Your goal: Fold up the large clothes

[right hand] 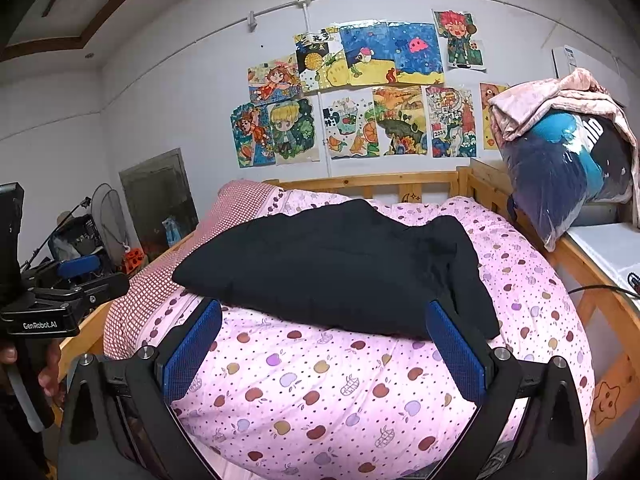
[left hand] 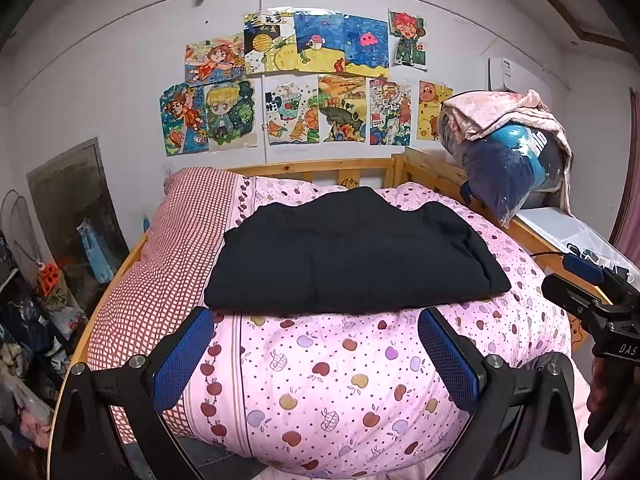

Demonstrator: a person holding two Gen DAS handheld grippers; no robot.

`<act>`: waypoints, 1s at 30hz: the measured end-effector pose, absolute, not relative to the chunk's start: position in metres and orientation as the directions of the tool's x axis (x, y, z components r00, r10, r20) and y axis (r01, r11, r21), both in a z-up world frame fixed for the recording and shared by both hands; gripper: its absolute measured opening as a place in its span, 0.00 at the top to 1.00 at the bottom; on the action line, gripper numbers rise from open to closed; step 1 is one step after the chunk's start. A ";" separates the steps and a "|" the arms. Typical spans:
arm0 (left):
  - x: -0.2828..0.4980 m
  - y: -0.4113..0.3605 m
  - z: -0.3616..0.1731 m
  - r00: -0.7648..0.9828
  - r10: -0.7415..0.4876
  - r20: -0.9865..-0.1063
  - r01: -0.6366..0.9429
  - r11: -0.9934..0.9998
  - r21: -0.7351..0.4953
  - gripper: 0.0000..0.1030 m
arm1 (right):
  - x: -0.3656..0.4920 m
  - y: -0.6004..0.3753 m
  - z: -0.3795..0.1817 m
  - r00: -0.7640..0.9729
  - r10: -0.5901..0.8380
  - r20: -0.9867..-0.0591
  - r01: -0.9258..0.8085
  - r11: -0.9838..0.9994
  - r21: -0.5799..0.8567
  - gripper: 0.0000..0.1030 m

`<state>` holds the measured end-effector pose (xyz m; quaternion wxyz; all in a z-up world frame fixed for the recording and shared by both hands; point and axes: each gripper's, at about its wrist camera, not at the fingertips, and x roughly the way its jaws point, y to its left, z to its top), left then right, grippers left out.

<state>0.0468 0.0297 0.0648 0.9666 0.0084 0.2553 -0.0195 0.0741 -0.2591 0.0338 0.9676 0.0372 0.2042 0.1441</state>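
Note:
A black garment (left hand: 352, 252) lies folded into a thick rectangle on the pink apple-print quilt (left hand: 340, 380); the right wrist view shows the same garment (right hand: 340, 268) on the quilt (right hand: 320, 392). My left gripper (left hand: 316, 332) hangs open just short of the garment's near edge, blue pads wide apart, nothing between them. Over the near right part of the garment, my right gripper (right hand: 324, 332) is open too, its right pad (right hand: 456, 352) close to the cloth's corner. Each gripper appears at the edge of the other's view, held by a hand.
A wooden bed frame (left hand: 352, 168) encloses the quilt, with a red checked sheet (left hand: 176, 240) on the left. A bagged blue bundle (left hand: 516, 160) under pink cloth rests on the right rail. Clutter (left hand: 36, 320) stands left of the bed; drawings cover the wall.

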 end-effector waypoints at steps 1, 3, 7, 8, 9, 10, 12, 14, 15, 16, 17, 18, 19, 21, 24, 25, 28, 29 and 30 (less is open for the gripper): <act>0.045 0.031 0.063 0.869 -0.033 -0.494 0.040 0.999 0.003 0.00 | 0.073 -0.259 0.032 0.876 0.293 -0.384 -0.262 0.956 0.133 0.02; 0.043 0.032 0.060 0.869 -0.032 -0.494 0.035 0.999 -0.002 0.00 | 0.071 -0.258 0.029 0.878 0.292 -0.380 -0.260 0.956 0.135 0.02; 0.040 0.033 0.054 0.871 -0.018 -0.491 0.025 1.000 0.009 0.00 | 0.068 -0.256 0.022 0.881 0.285 -0.378 -0.253 0.958 0.133 0.02; 0.039 0.033 0.052 0.872 -0.012 -0.489 0.023 1.000 0.017 0.00 | 0.068 -0.255 0.020 0.881 0.283 -0.378 -0.252 0.959 0.130 0.02; 0.038 0.033 0.051 0.872 -0.009 -0.489 0.022 1.000 0.022 0.00 | 0.067 -0.254 0.018 0.882 0.280 -0.379 -0.251 0.960 0.127 0.02; 0.037 0.033 0.049 0.873 -0.004 -0.488 0.020 0.999 0.029 0.00 | 0.066 -0.253 0.016 0.883 0.277 -0.378 -0.249 0.961 0.123 0.02; 0.037 0.033 0.046 0.874 0.004 -0.486 0.015 0.999 0.034 0.00 | 0.066 -0.251 0.014 0.887 0.267 -0.376 -0.242 0.964 0.114 0.02; 0.037 0.036 0.041 0.874 0.007 -0.486 0.008 1.000 0.028 0.00 | 0.064 -0.250 0.011 0.893 0.256 -0.369 -0.233 0.967 0.106 0.02; 0.037 0.036 0.039 0.874 0.006 -0.486 0.007 1.000 0.025 0.00 | 0.064 -0.250 0.010 0.897 0.251 -0.365 -0.229 0.968 0.102 0.02; 0.037 0.037 0.036 0.873 0.003 -0.487 0.007 1.000 0.018 0.00 | 0.064 -0.249 0.008 0.900 0.244 -0.360 -0.224 0.970 0.097 0.02; 0.037 0.037 0.035 0.873 0.003 -0.488 0.005 1.000 0.014 0.00 | 0.063 -0.249 0.007 0.903 0.239 -0.356 -0.221 0.971 0.093 0.02; 0.038 0.038 0.032 0.873 0.002 -0.487 0.003 1.000 0.010 0.00 | 0.062 -0.248 0.005 0.908 0.232 -0.350 -0.215 0.973 0.087 0.02; 0.038 0.039 0.029 0.874 0.002 -0.485 0.001 1.000 0.007 0.00 | 0.062 -0.248 0.004 0.911 0.227 -0.344 -0.212 0.974 0.082 0.02; 0.038 0.040 0.025 0.879 0.004 -0.477 -0.004 1.000 0.002 0.00 | 0.061 -0.247 0.001 0.917 0.219 -0.333 -0.208 0.976 0.071 0.02; 0.037 0.039 0.019 0.889 0.009 -0.459 -0.008 1.000 0.004 0.00 | 0.059 -0.243 -0.005 0.925 0.207 -0.319 -0.200 0.978 0.053 0.02; 0.037 0.039 0.017 0.890 0.013 -0.455 -0.011 1.000 0.007 0.00 | 0.059 -0.242 -0.007 0.927 0.203 -0.316 -0.197 0.979 0.052 0.02; 0.039 0.039 0.012 0.892 0.020 -0.451 -0.019 1.000 0.005 0.00 | 0.058 -0.243 -0.014 0.928 0.207 -0.311 -0.196 0.978 0.065 0.02; 0.040 0.040 0.010 0.892 0.021 -0.452 -0.022 1.000 0.001 0.00 | 0.058 -0.242 -0.017 0.927 0.208 -0.312 -0.196 0.978 0.069 0.02; 0.040 0.039 0.009 0.892 0.022 -0.451 -0.026 1.000 -0.001 0.00 | 0.058 -0.243 -0.019 0.927 0.207 -0.311 -0.194 0.978 0.074 0.02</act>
